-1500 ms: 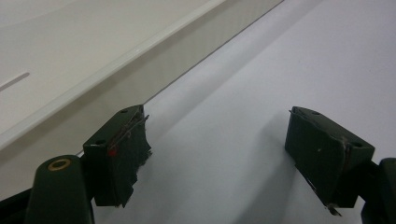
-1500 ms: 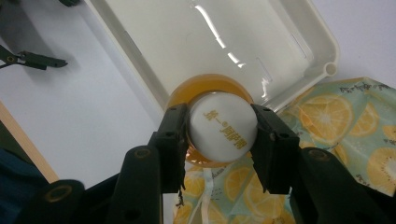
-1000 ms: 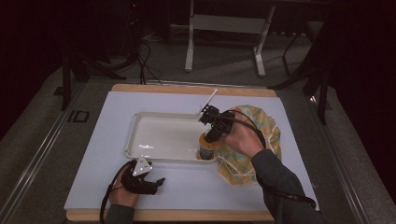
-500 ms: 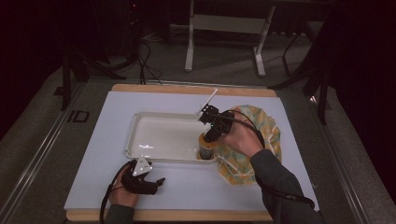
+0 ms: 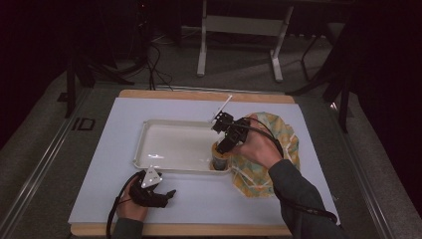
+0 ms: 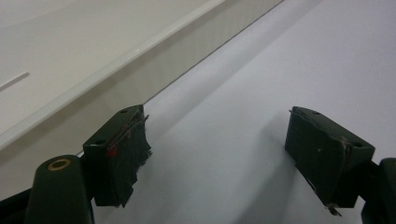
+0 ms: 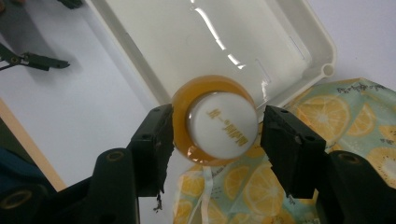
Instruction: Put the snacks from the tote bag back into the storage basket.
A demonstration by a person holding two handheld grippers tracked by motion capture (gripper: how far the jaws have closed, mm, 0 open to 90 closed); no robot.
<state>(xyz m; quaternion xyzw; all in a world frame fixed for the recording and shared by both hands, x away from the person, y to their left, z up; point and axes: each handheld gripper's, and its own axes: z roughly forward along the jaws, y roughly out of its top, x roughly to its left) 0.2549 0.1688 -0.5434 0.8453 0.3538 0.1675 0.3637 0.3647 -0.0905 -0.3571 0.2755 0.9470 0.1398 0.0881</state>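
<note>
Orange and round, the small jar with a white lid (image 7: pixel 215 127) stands in the near right corner of the shallow white plastic tray (image 5: pixel 169 149). It sits between the jaws of the right gripper (image 7: pixel 214 140). Those jaws have just been opening and now stand spread. The left pad is at the jar's side and the right pad is a little apart from it.

The tray's rim is close on two sides of the jar. The rest of the tray is open. A cloth with orange slices printed on it (image 5: pixel 271 149) lies just right of the tray on the counter (image 5: pixel 114 129).

The left gripper (image 5: pixel 171 193) rests near the counter's front edge, jaws spread. Both hands sit where they did before.
</note>
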